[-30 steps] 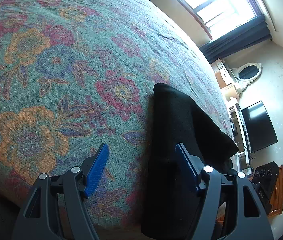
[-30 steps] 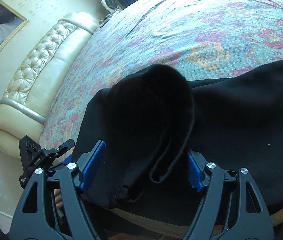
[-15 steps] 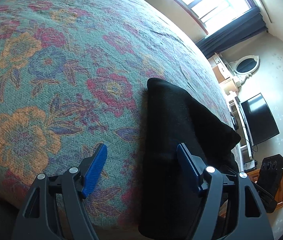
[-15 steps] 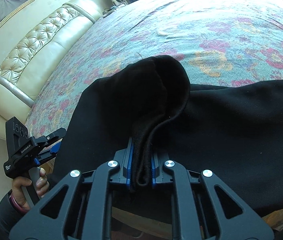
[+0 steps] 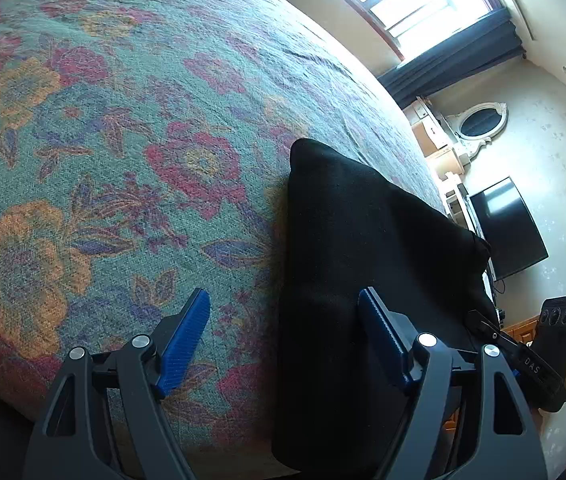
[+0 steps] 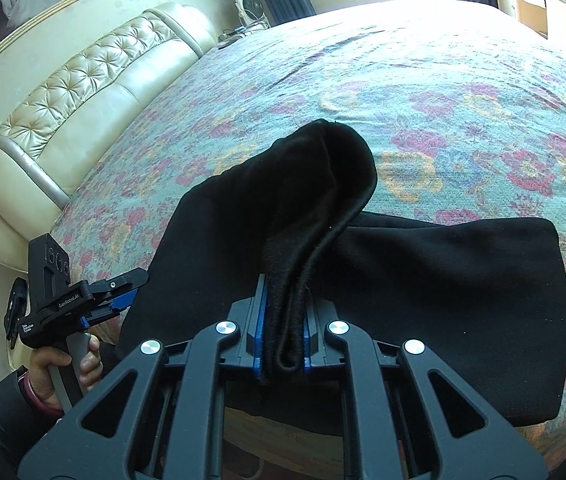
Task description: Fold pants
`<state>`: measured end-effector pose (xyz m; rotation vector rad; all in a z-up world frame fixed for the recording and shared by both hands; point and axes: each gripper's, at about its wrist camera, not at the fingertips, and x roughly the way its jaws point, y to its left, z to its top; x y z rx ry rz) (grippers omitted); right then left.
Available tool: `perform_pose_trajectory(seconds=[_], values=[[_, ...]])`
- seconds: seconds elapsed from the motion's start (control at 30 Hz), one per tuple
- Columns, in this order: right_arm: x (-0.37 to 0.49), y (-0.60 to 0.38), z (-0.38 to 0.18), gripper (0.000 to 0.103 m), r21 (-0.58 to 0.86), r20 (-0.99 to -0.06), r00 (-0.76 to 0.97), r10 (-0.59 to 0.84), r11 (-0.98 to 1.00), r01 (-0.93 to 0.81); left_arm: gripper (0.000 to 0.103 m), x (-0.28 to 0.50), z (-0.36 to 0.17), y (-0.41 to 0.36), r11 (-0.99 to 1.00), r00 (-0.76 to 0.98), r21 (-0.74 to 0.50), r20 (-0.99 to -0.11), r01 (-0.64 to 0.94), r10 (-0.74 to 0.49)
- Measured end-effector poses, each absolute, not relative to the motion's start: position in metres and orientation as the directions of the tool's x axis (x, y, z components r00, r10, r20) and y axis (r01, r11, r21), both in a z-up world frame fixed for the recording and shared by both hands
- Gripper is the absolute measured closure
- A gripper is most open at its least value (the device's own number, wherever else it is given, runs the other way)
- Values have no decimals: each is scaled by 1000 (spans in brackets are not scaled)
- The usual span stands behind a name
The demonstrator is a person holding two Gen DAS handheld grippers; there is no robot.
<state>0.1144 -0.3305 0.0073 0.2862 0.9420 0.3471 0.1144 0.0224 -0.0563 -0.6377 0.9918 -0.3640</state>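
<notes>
Black pants lie folded on the floral bedspread near the bed's front edge. My right gripper is shut on a bunched fold of the pants and holds it raised above the rest of the cloth. My left gripper is open at the pants' left edge; one blue pad is over the bedspread, the other over the black cloth. The left gripper also shows in the right wrist view, held in a hand beside the pants.
The floral bedspread covers a wide bed. A cream tufted headboard is at the left. A television, a white mirror and a window stand beyond the bed's far side.
My right gripper has closed on the bunched fold of the pants and lifted it. My left gripper stays open and has shifted slightly along the pants' edge.
</notes>
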Motion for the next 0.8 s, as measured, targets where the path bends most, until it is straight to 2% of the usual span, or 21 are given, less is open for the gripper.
perform_pose_trajectory(seconds=[0.23, 0.53, 0.8], values=[[112, -356, 9, 91, 370, -738, 562, 375, 920, -129, 27, 109, -49, 19, 737, 525, -674, -612, 44, -591], [107, -404, 7, 91, 359, -749, 583, 316, 932, -44, 27, 111, -57, 16, 745, 488, -666, -644, 22, -590], [102, -430, -5, 91, 365, -763, 574, 297, 931, 3, 27, 108, -56, -6, 753, 453, -655, -651, 71, -609]])
